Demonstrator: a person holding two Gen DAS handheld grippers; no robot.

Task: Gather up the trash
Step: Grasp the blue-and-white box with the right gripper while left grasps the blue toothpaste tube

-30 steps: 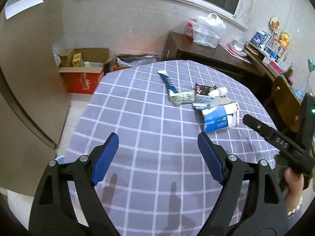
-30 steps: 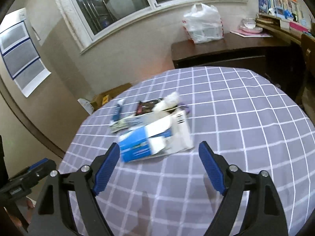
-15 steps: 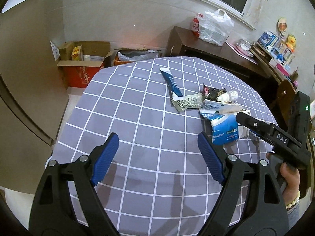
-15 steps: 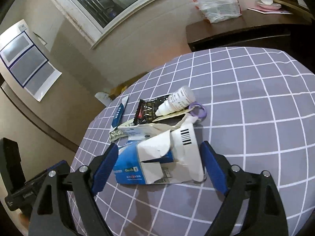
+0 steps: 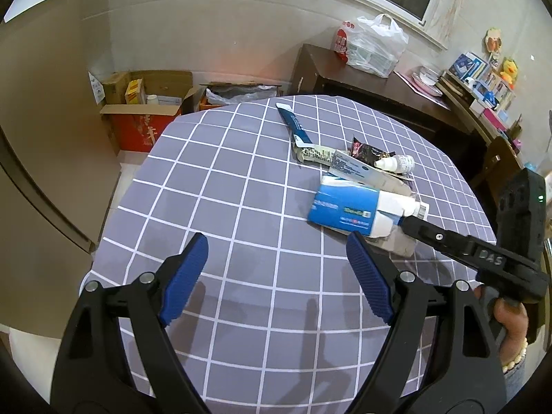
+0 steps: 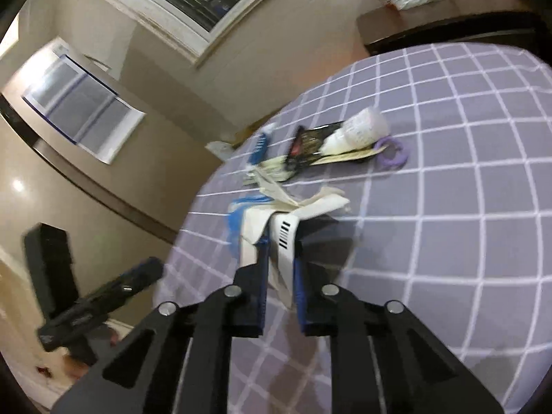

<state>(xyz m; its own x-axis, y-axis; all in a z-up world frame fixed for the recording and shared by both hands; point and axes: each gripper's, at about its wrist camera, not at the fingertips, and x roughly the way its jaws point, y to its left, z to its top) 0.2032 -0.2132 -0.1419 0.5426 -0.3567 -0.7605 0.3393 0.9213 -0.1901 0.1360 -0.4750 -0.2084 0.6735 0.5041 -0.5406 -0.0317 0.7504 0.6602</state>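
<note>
A torn blue and white carton [image 5: 341,210] lies on the round grey checked table [image 5: 224,207]. My right gripper [image 6: 280,245] is closing its jaws, and the pads squeeze the carton's white barcode flap [image 6: 284,231]. In the left wrist view the right gripper [image 5: 407,223] reaches the carton from the right. Behind it lie a pale tube [image 5: 355,169], a black snack wrapper [image 5: 365,151], a small white bottle [image 5: 395,164], a blue wrapper [image 5: 293,126] and a purple ring [image 6: 393,153]. My left gripper [image 5: 276,269] hangs open above the near cloth, nothing between its fingers.
Open cardboard boxes [image 5: 145,110] stand on the floor beyond the table's far edge. A dark wooden sideboard [image 5: 379,82] with a white plastic bag [image 5: 372,46] runs along the back wall. A wooden chair [image 5: 500,158] stands at the right.
My right gripper has moved in over the carton, tilted down and closed on its white end, which now stands crumpled between the pads. The left gripper has stayed open and nearly still.
</note>
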